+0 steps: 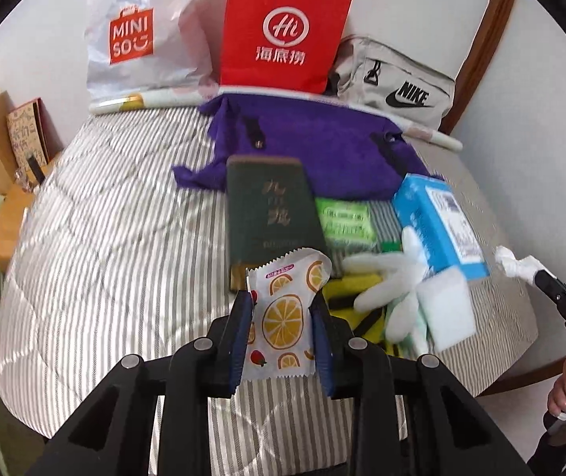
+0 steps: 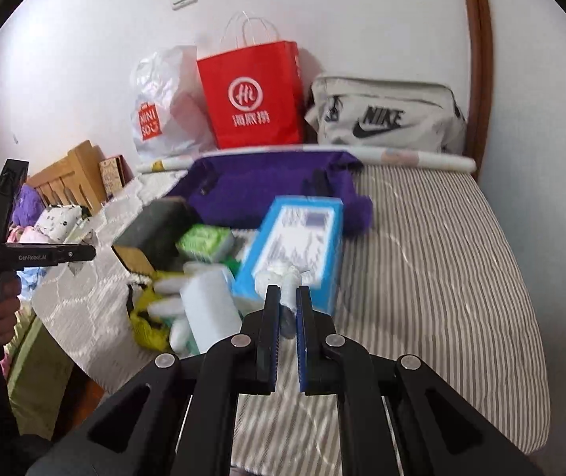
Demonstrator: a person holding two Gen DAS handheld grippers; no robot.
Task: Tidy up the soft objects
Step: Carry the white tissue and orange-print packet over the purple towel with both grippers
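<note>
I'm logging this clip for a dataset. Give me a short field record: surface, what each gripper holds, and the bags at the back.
surface: striped bedcover
left gripper: shut on orange-print packet
right gripper: shut on white crumpled wad
pile: blue box, green packet, dark green box
back row: white Miniso bag, red paper bag, grey Nike bag

Glossy plastic sachet; matt paper bag; striped cloth quilt.

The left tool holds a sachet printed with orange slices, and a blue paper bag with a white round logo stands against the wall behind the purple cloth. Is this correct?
Not fully. In the left wrist view the paper bag is red, not blue. The left tool does hold the orange-slice sachet, in front of the purple cloth.
</note>
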